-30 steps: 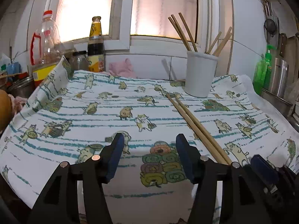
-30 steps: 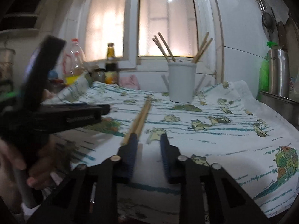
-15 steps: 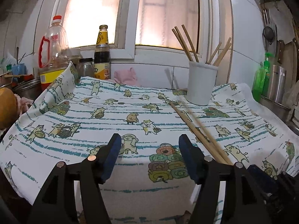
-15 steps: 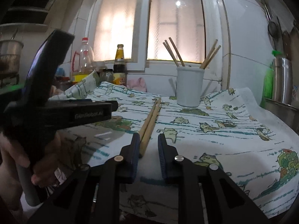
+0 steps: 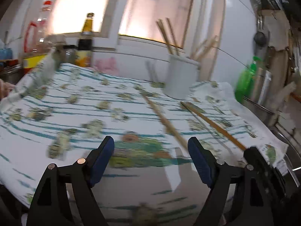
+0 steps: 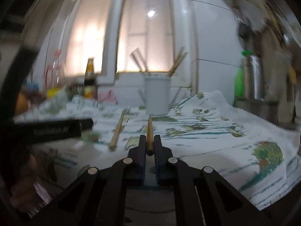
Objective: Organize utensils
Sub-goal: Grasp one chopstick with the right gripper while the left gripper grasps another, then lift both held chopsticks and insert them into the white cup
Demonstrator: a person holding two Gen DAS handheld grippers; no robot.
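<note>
- Your right gripper [image 6: 150, 145] is closed on one chopstick [image 6: 150, 131], its blue pads pinching the near end while the shaft points away toward the white holder cup [image 6: 157, 94]. Half a second ago those pads were apart, with both sticks lying just ahead of them.
- Your left gripper [image 5: 150, 146] is spread wide and holds nothing; its pads hover above the patterned cloth [image 5: 56, 116]. The spread matches the earlier frames.
- In the left view the gripped chopstick [image 5: 212, 125] runs from near the cup's base down to the right gripper's black body at the right edge. The second chopstick [image 5: 165, 121] lies loose on the cloth, to the left of the held one. Earlier the two lay side by side and touching; now they are well apart.
- The white holder cup [image 5: 180, 77] stands at the far edge of the cloth, below the window, with several chopsticks leaning inside.
- White lettering shows on the left gripper's black body in the right view, too blurred to read. The dark sauce bottle [image 5: 85, 41] has a yellow label, also unreadable.
- Both views are motion-blurred, unlike the earlier ones.
</note>
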